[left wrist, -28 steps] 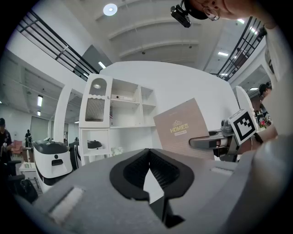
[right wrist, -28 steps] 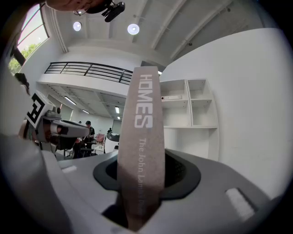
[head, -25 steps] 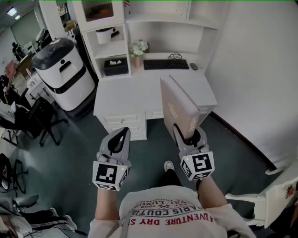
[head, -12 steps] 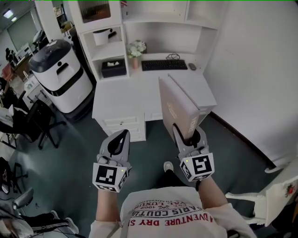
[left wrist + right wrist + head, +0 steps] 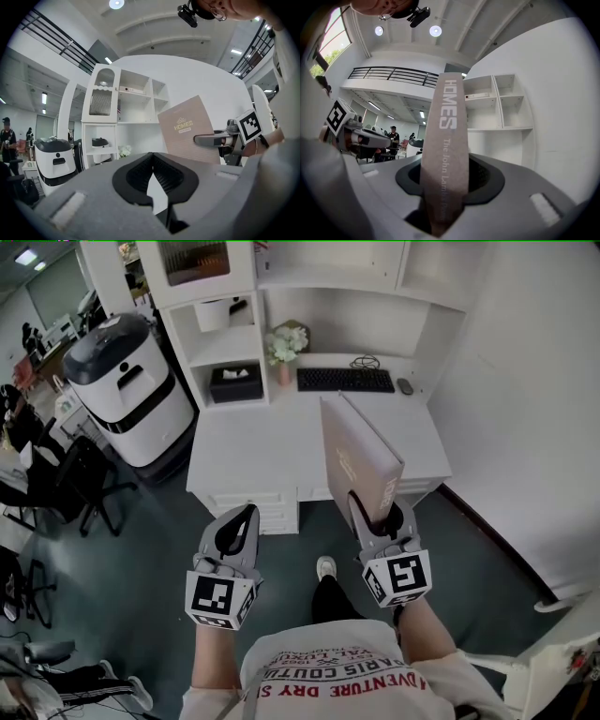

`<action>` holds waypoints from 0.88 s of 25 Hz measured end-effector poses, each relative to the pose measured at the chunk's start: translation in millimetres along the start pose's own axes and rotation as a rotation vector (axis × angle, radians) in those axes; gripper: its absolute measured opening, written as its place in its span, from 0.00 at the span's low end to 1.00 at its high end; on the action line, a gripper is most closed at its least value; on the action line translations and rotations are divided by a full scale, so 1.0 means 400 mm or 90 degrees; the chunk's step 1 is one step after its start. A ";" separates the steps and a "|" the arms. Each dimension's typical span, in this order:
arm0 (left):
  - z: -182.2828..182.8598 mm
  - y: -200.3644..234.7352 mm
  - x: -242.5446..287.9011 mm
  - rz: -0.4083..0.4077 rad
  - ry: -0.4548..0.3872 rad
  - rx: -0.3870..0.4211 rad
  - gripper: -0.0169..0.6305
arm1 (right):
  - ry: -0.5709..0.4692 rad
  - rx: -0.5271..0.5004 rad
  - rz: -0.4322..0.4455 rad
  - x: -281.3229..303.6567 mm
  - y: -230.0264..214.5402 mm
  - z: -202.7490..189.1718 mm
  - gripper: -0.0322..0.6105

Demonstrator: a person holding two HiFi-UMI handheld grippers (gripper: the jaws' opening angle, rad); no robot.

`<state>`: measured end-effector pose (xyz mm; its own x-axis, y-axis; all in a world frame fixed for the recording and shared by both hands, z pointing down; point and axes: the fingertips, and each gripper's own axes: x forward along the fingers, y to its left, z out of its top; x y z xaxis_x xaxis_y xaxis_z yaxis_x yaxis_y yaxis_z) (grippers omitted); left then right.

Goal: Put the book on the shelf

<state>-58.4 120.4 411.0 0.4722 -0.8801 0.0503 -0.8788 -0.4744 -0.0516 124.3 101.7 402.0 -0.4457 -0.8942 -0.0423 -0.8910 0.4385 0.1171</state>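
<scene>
A tan hardcover book (image 5: pixel 361 457) stands upright on edge in front of me, above the white desk (image 5: pixel 244 446). My right gripper (image 5: pixel 377 517) is shut on its lower edge; in the right gripper view the spine (image 5: pixel 447 136) rises from between the jaws of that gripper (image 5: pixel 444 190). My left gripper (image 5: pixel 234 529) hangs to the left of the book, apart from it, jaws shut on nothing. In the left gripper view that gripper (image 5: pixel 152 158) faces the book's cover (image 5: pixel 187 129). The white shelf unit (image 5: pixel 323 282) rises at the back of the desk.
On the desk lie a black keyboard (image 5: pixel 345 380), a mouse (image 5: pixel 404 386), a flower vase (image 5: pixel 284 345) and a black box (image 5: pixel 235 382) in a cubby. A white-and-black round machine (image 5: pixel 127 381) and office chairs (image 5: pixel 89 486) stand left. A white wall (image 5: pixel 525 409) closes the right.
The view has shifted slightly and the person's foot has moved; both grippers keep the same stance and the book stays in the right gripper.
</scene>
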 end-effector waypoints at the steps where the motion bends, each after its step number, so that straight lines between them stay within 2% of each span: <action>1: -0.004 0.010 0.030 0.003 0.005 0.000 0.04 | 0.001 0.000 0.005 0.028 -0.017 -0.007 0.32; 7: 0.025 0.075 0.247 0.020 0.013 0.007 0.04 | -0.006 -0.005 0.027 0.224 -0.158 -0.010 0.32; 13: 0.110 0.138 0.470 0.041 -0.020 0.024 0.04 | -0.034 -0.009 0.048 0.417 -0.308 0.026 0.32; 18: 0.160 0.174 0.593 0.050 -0.037 0.047 0.04 | -0.044 -0.014 0.062 0.544 -0.398 0.047 0.32; 22: 0.170 0.211 0.658 0.050 -0.038 0.049 0.04 | -0.039 -0.017 0.070 0.628 -0.422 0.053 0.32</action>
<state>-3.3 -152.7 352.0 0.4074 -0.9131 -0.0165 -0.9064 -0.4020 -0.1297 161.0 -195.3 350.7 -0.5454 -0.8336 -0.0880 -0.8344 0.5300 0.1512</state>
